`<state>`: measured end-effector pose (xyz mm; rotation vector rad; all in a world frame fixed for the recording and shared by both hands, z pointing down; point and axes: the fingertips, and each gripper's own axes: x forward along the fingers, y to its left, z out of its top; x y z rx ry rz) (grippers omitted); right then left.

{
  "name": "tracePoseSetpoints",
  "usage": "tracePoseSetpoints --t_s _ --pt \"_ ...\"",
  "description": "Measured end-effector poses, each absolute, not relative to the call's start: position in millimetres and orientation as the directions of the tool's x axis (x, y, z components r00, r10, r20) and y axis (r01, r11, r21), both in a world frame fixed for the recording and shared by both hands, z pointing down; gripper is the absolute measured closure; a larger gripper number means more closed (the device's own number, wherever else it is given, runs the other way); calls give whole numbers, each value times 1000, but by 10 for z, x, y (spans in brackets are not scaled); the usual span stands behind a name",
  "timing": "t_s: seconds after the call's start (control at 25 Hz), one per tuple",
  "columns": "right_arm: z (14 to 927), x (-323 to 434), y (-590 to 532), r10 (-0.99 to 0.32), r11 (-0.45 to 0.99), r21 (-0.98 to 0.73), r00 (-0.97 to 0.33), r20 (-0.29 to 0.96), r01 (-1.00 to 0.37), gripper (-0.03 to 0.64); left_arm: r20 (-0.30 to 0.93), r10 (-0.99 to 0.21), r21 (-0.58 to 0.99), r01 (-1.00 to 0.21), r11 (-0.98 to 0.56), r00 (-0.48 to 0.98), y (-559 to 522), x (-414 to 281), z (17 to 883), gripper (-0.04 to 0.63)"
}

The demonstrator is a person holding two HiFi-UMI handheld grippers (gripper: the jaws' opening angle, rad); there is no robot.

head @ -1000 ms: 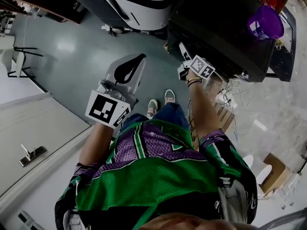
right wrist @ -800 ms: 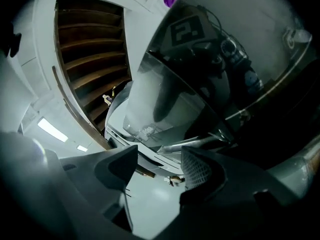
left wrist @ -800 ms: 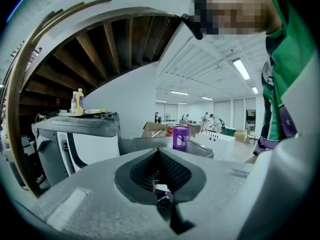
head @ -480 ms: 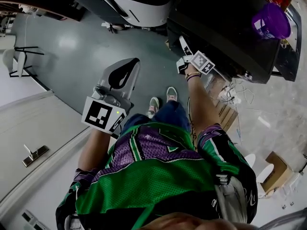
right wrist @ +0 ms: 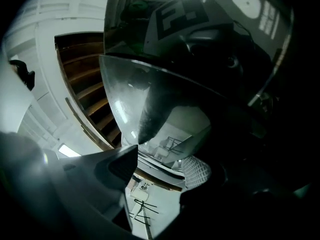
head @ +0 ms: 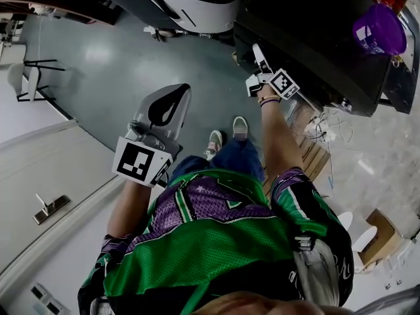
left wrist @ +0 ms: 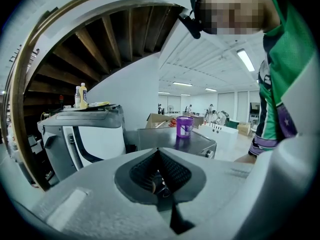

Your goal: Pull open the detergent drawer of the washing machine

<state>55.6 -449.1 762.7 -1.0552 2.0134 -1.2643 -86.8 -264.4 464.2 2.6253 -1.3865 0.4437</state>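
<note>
**Q:** Left claw point(head: 183, 91) point(left wrist: 159, 153), condition?
**A:** Clenched, jaws pressed together with nothing between them. It is held over the grey floor point(head: 131, 64), well apart from the washing machine point(head: 302, 31) point(left wrist: 170, 143).
**Q:** Right claw point(head: 256, 51) point(right wrist: 160, 166)?
**A:** Released, jaws apart, floor showing through the gap. The tips are just beside the machine's dark upper front.
**Q:** Detergent drawer?
**A:** It cannot be told apart from the glossy black front.
**Q:** Other items?
**A:** One purple cup point(head: 378, 30) point(left wrist: 184, 126), upright on the machine's top.
</note>
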Motion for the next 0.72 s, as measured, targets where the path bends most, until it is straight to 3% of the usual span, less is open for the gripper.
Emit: tracePoseSetpoints --t_s 0.72 --pt "7630 447 -4286 -820 256 -911 -572 -27 -324 385 319 -787 -1 -830 -558 528 -2510 -988 4671 578"
